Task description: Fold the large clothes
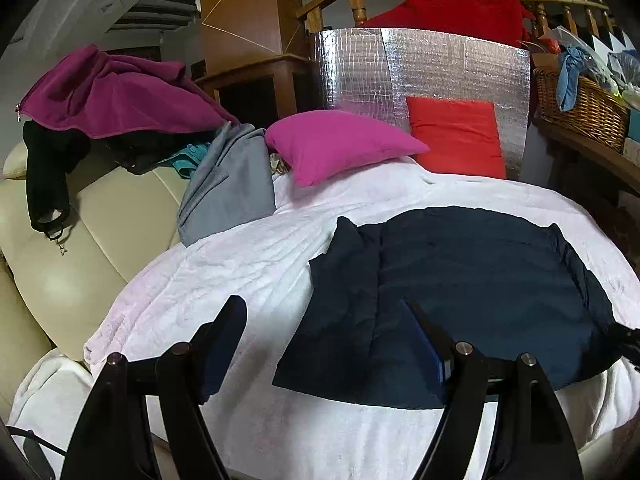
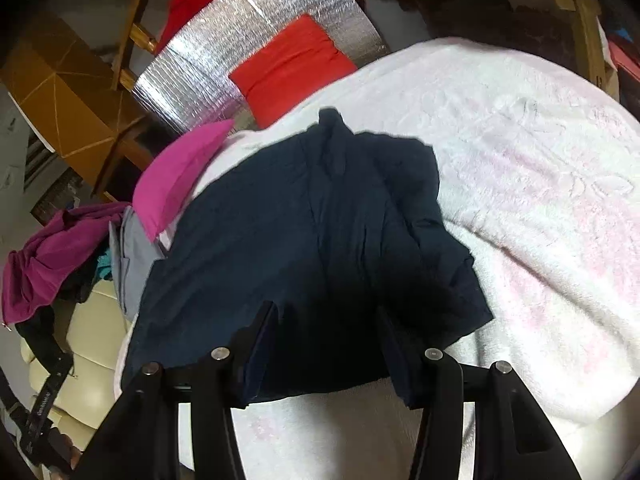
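Observation:
A dark navy garment (image 1: 460,300) lies folded flat on a white-pink blanket (image 1: 248,264). It also shows in the right wrist view (image 2: 304,240). My left gripper (image 1: 324,312) is open and empty, above the garment's near left edge. Its right finger (image 1: 432,344) is over the cloth and its left finger (image 1: 224,340) is over the blanket. My right gripper (image 2: 324,320) is open and empty, over the garment's near edge, with both fingers wide apart.
A pink cushion (image 1: 340,144) and a red cushion (image 1: 456,136) lie at the blanket's far end before a silver foil panel (image 1: 400,72). A grey garment (image 1: 228,184), a magenta garment (image 1: 112,92) and black clothes (image 1: 48,176) hang on a cream sofa (image 1: 80,248). A wicker basket (image 1: 580,108) stands right.

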A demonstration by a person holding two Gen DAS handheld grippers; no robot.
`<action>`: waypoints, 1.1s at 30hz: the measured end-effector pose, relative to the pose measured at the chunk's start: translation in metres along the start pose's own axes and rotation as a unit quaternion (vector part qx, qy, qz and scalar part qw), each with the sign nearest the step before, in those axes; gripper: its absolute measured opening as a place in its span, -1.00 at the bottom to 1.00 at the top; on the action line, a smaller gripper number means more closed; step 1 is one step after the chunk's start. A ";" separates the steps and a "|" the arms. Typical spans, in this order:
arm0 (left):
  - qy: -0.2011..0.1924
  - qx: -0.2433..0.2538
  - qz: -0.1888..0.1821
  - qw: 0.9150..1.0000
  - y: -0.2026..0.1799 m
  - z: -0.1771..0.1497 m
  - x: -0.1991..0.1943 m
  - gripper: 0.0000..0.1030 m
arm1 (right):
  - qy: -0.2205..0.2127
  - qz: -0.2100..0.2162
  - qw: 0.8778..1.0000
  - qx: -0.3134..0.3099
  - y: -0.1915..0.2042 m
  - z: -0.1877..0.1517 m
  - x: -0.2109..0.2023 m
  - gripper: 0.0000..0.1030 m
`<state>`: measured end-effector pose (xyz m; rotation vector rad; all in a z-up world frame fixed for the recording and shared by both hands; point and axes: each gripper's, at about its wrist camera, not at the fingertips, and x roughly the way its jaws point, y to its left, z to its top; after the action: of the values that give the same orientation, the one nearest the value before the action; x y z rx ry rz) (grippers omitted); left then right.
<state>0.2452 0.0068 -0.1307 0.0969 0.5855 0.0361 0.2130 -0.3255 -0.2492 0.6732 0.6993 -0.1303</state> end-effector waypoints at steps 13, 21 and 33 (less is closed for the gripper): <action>0.206 -0.115 -0.094 0.967 0.035 -0.043 0.085 0.62 | 0.055 0.067 0.991 0.103 -0.044 -0.018 -0.013 0.37; 0.292 -0.278 -0.200 0.893 0.059 -0.076 0.134 0.63 | 0.076 0.105 0.970 0.205 -0.077 -0.019 0.028 0.42; 0.228 -0.401 -0.228 0.857 0.079 -0.066 0.165 0.64 | 0.030 0.081 0.976 0.199 -0.065 0.016 0.068 0.04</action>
<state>0.3456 0.1006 -0.2677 -0.8919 1.0153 -0.1641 0.2525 -0.3789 -0.3182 1.1186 0.6802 -0.1008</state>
